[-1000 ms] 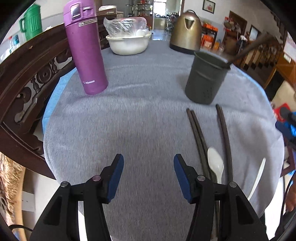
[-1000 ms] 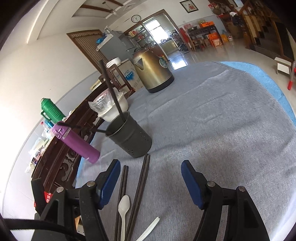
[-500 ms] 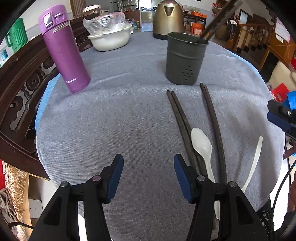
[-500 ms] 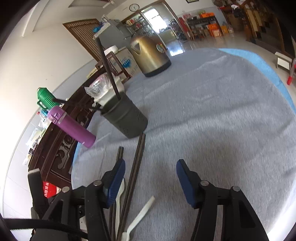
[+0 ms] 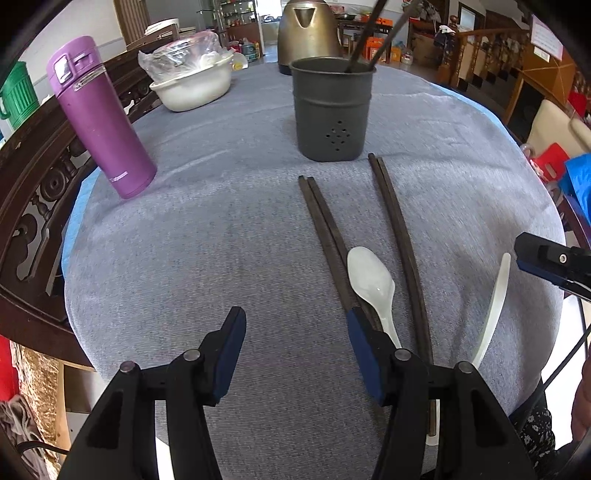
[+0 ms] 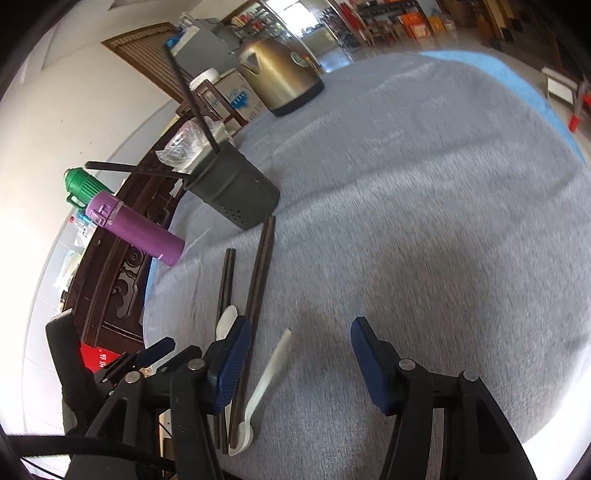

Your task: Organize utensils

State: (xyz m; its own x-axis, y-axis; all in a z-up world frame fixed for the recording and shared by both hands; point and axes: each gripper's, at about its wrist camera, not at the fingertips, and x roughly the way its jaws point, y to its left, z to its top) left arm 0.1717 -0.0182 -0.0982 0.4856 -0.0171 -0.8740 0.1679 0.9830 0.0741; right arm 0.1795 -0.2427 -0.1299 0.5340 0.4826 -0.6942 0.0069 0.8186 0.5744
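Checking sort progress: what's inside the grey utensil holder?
Dark chopsticks lean out of the grey utensil holder, seemingly a few. Their lower ends, and anything else at the bottom, are hidden by its wall.

Left gripper (image 5: 295, 332) and right gripper (image 6: 301, 347) tilted downward; fingers (image 5: 231, 341) apart, empty

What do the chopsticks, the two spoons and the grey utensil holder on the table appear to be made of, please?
Chopsticks: probably dark wood, matte, squared ends. White spoon: glossy with highlights, ceramic or plastic; unclear. Second spoon: off-white, thin handle, probably plastic. Utensil holder: matte dark grey with drain holes, plastic or coated metal; I cannot tell which.
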